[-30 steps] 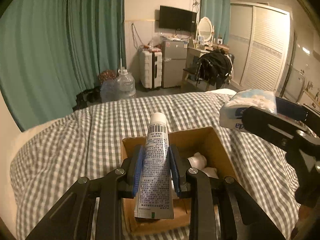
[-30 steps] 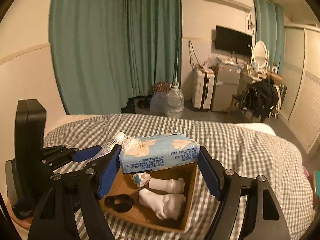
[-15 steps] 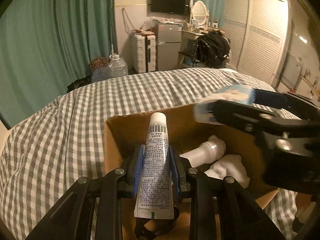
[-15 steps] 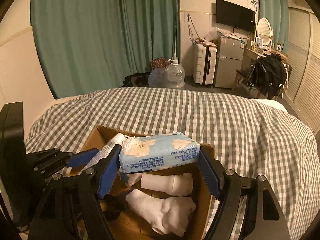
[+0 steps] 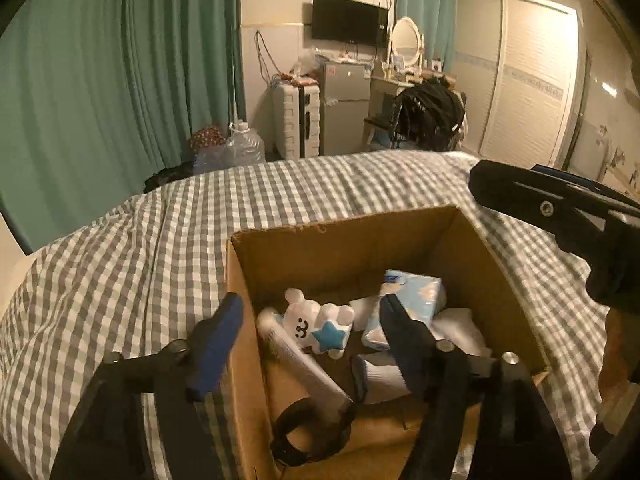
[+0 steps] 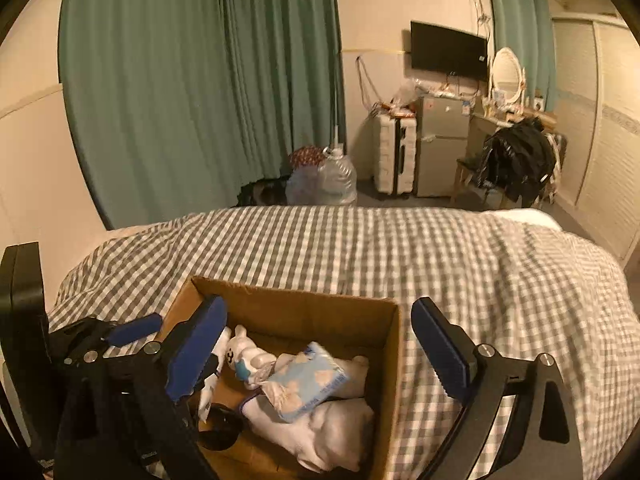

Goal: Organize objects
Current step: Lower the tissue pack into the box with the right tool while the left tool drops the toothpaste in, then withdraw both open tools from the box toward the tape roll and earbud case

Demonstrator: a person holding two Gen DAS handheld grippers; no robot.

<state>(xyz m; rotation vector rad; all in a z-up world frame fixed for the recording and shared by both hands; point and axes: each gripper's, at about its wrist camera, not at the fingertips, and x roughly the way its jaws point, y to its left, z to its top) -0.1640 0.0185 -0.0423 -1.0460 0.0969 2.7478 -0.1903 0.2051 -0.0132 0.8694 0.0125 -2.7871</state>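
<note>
A brown cardboard box [image 5: 344,240] [image 6: 392,344] sits on the checked bed. Inside lie a grey-white tube [image 5: 296,360], a white bear toy with a blue star [image 5: 316,324] [image 6: 244,354], a blue tissue pack [image 5: 416,296] [image 6: 308,380], white socks [image 5: 384,376] [image 6: 332,432] and a black ring-shaped item [image 5: 304,428]. My left gripper [image 5: 312,340] is open and empty, its jaws wide above the box's near left corner. My right gripper [image 6: 320,360] is open and empty over the box; it also shows at the right in the left wrist view [image 5: 560,208].
The grey-and-white checked bedspread [image 6: 440,256] spreads around the box. Beyond the bed are green curtains [image 6: 192,80], water jugs [image 6: 336,176], a white suitcase [image 6: 392,156], a small fridge [image 6: 440,144], a chair with black clothes [image 6: 516,160] and a wardrobe [image 5: 528,80].
My left gripper opened and let the tube fall into the box. My right gripper opened and the tissue pack dropped into the box. Both grippers have pulled up and back.
</note>
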